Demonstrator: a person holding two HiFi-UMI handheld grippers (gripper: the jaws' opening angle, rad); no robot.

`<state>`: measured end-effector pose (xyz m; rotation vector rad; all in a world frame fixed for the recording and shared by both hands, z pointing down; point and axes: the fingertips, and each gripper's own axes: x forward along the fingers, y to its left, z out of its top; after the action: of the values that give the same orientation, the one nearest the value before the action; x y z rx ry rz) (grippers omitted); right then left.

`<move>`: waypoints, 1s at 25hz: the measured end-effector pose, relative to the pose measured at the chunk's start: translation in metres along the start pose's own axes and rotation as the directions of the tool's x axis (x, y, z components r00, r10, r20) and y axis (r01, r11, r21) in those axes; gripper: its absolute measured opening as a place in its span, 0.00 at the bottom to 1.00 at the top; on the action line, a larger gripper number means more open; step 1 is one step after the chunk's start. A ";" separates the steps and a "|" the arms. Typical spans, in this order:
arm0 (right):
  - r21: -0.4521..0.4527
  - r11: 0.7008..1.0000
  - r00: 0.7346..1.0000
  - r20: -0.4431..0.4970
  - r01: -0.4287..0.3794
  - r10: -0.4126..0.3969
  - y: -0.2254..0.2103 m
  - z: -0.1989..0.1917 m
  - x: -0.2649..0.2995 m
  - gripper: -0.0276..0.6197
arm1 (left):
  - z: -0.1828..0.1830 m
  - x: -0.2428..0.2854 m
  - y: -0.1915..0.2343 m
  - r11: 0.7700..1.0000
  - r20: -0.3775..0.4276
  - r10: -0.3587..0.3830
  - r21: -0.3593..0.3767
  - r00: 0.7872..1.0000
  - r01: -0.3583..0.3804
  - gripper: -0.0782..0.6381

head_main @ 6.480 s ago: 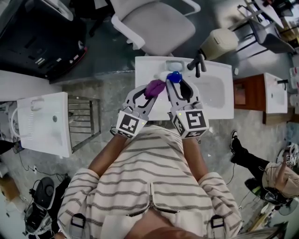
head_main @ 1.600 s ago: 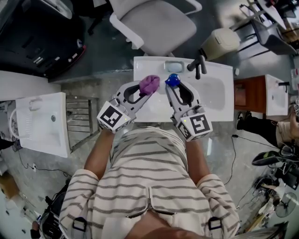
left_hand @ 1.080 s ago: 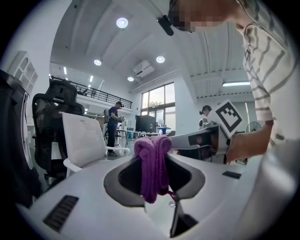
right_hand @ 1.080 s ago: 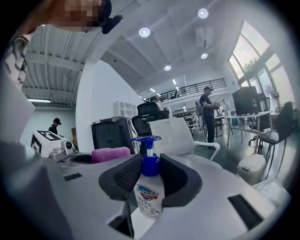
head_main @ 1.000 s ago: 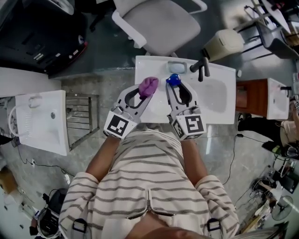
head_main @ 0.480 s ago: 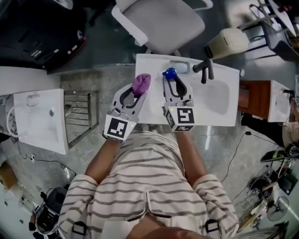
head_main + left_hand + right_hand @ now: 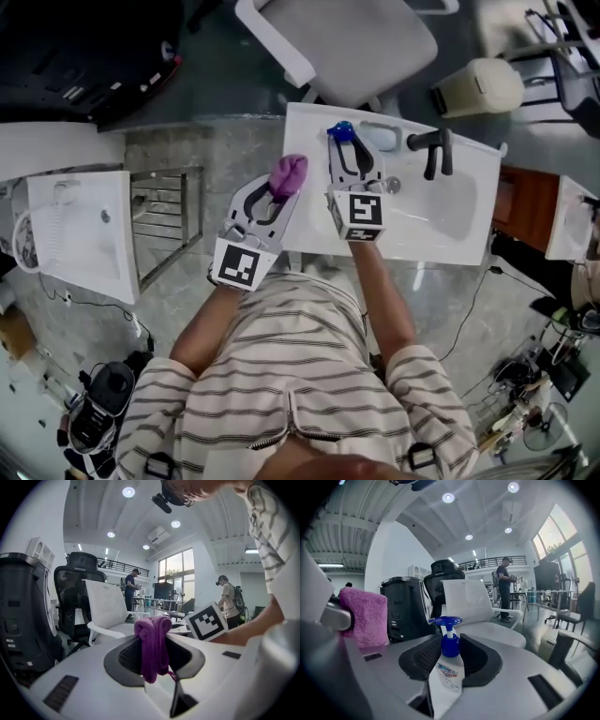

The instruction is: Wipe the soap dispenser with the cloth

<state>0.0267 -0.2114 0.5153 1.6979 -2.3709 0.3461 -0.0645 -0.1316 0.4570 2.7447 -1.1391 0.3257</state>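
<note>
- Your right gripper point(image 7: 449, 654) has its fingers clamped on the soap dispenser point(image 7: 446, 679). The bottle lies along them, blue pump end pointing away from you, above the back of the white sink surface point(image 7: 405, 240).
- Your left gripper point(image 7: 154, 657) has its fingers pinched on the purple cloth point(image 7: 152, 639), beside the dispenser but apart from it.
- Nothing is rubbing now, so I judge you're between strokes. Next, bring the cloth onto the bottle's side, holding the right grip firm so the bottle doesn't twist.

We see a white washbasin point(image 7: 441, 236) with a black faucet point(image 7: 434, 152) standing at its far edge, toward the right corner.
</note>
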 end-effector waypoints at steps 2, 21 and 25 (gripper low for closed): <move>-0.007 1.000 1.000 -0.013 -0.003 0.003 -0.002 -0.008 0.011 0.25 | -0.006 0.002 0.004 1.000 -0.015 0.007 -0.017 1.000 -0.007 0.27; -0.003 0.998 0.994 -0.090 -0.066 0.065 0.001 -0.046 0.048 0.36 | -0.040 0.017 0.019 0.996 -0.066 0.027 -0.085 0.997 -0.032 0.27; 0.001 0.998 0.995 -0.083 -0.061 0.061 -0.001 -0.048 0.043 0.38 | -0.034 0.021 0.018 0.996 -0.049 0.042 -0.081 0.998 -0.046 0.27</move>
<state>0.0151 -0.2355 0.5739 1.5811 -2.3661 0.4167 -0.0679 -0.1505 0.4963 2.6297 -1.1759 0.3392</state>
